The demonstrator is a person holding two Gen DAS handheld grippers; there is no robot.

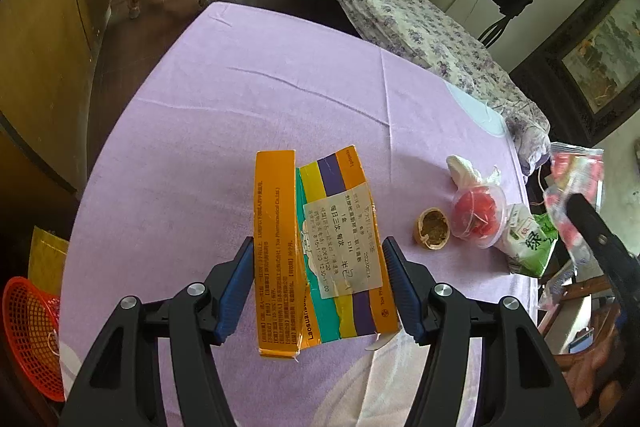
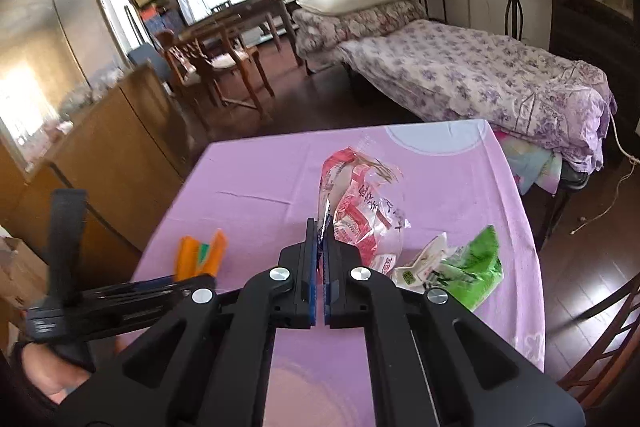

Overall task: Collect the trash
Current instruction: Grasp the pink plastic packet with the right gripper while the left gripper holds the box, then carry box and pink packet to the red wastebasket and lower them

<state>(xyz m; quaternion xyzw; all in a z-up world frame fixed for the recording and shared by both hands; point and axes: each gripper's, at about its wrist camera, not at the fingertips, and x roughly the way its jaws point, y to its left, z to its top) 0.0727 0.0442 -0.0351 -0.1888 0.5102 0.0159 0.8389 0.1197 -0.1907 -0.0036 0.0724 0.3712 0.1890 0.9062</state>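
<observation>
- The left tongs [image 1: 318,291] hold a flattened orange box [image 1: 316,247] between their blue pads. The jaws stand about half open, because the box is wide. It looks lifted a little off the purple table [image 1: 240,99].
- The box is opened up like a book, so I think it is meant to catch the trash.
- The right tongs [image 2: 319,239] are shut tight on the edge of a red and clear wrapper [image 2: 360,211]. The thin plastic needs a hard pinch so it does not slip out.
- The wrapper hangs up over the table, near the right edge.
- More trash waits on the table: a green and white packet [image 2: 460,267], a nut shell [image 1: 434,228], a clear bag with something red [image 1: 476,211] and a white tissue [image 1: 464,169].
- A red basket [image 1: 30,331] sits low by the table's left side. It may be the trash bin, but I cannot tell.
</observation>
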